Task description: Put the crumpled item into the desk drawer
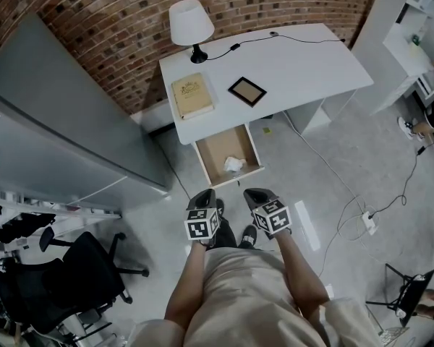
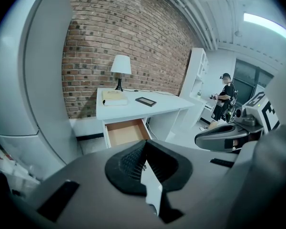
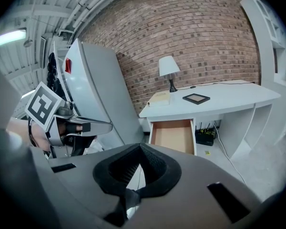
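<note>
— Crumpled item [image 1: 233, 164]?
— Lying in the open drawer [image 1: 215, 150], white against the brown bottom.
— Handling?
— Probably paper: light, soft, springy, nothing fragile. Best pinched gently across the middle of the wad.
— And the tools?
— Closed tip to tip and empty, left gripper [image 1: 205, 194] and right gripper [image 1: 254, 193] alike; held near the body, well apart from the desk [image 1: 304, 63].

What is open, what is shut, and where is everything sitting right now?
Desk drawer: pulled open.
Crumpled paper: lying inside the drawer.
Book: closed, flat on the desk.
Picture frame: lying flat on the desk.
Lamp: upright on the desk; lit or not, cannot tell.
Left hand-held gripper: shut, empty.
Right hand-held gripper: shut, empty.
</note>
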Tool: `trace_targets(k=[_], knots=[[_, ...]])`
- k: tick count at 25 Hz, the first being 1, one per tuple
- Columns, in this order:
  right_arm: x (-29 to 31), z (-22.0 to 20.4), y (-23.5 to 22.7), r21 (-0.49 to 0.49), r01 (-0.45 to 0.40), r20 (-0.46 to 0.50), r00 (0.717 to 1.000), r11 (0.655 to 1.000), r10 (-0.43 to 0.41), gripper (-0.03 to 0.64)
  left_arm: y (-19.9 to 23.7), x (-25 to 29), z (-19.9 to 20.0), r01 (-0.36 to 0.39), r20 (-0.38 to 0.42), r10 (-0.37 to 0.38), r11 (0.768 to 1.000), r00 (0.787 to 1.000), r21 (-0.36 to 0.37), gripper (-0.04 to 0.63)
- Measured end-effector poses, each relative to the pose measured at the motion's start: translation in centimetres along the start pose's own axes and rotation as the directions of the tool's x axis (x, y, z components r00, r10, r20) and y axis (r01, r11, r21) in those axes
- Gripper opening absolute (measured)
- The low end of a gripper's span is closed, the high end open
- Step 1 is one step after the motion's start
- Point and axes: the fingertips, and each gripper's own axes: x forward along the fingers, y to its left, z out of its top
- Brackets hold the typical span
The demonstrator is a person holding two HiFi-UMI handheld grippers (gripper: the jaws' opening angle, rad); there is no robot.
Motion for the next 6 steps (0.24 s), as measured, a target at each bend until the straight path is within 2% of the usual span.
trace_targets(k=[6], knots=[[0.22, 0.09, -0.06, -0.011, -0.002, -0.005, 1.000, 1.000, 0.002, 0.026, 0.04, 0.21, 0.08, 0.002, -0.004, -0.002, 1.000, 1.000, 0.005, 0.015]])
